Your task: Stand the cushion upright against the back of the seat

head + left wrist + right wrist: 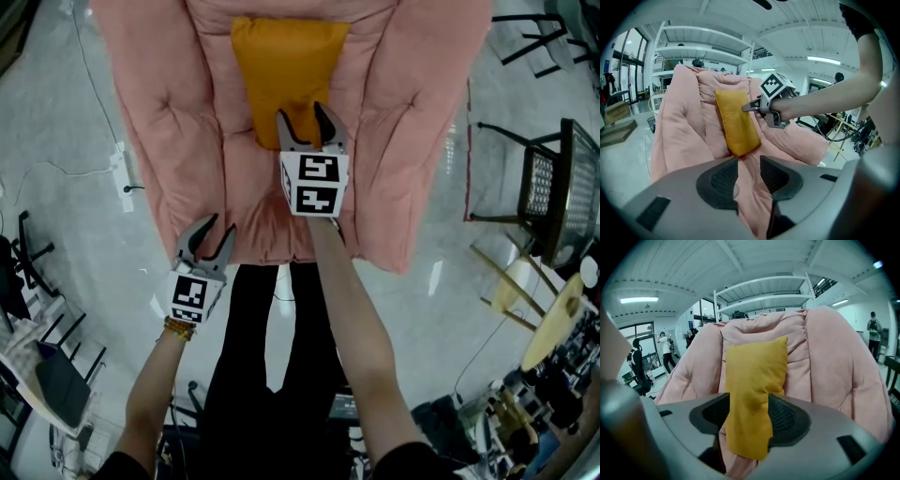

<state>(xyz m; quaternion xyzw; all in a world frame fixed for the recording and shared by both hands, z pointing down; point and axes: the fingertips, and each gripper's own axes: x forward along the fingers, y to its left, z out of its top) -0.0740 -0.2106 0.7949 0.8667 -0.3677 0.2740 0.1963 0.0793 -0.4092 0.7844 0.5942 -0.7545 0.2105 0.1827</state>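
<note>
Right gripper [747,414]: jaws are standing wide, clamping a lower fold of the yellow cushion [757,373], fabric filling the gap between the pads. The cushion is standing upright against the back of the pink seat [169,141], centred. Left gripper [749,171]: jaws are sitting narrowly apart, holding nothing, hovering at the seat's front edge.

Counting as I go: one yellow cushion [286,75], top centre. One pink seat [178,141] behind it. Two grippers in my hands: left gripper [212,234] lower left, right gripper [302,114] at centre. Two cubes: one marker cube [190,292] lower left, a second marker cube [315,183] mid-frame.
</note>
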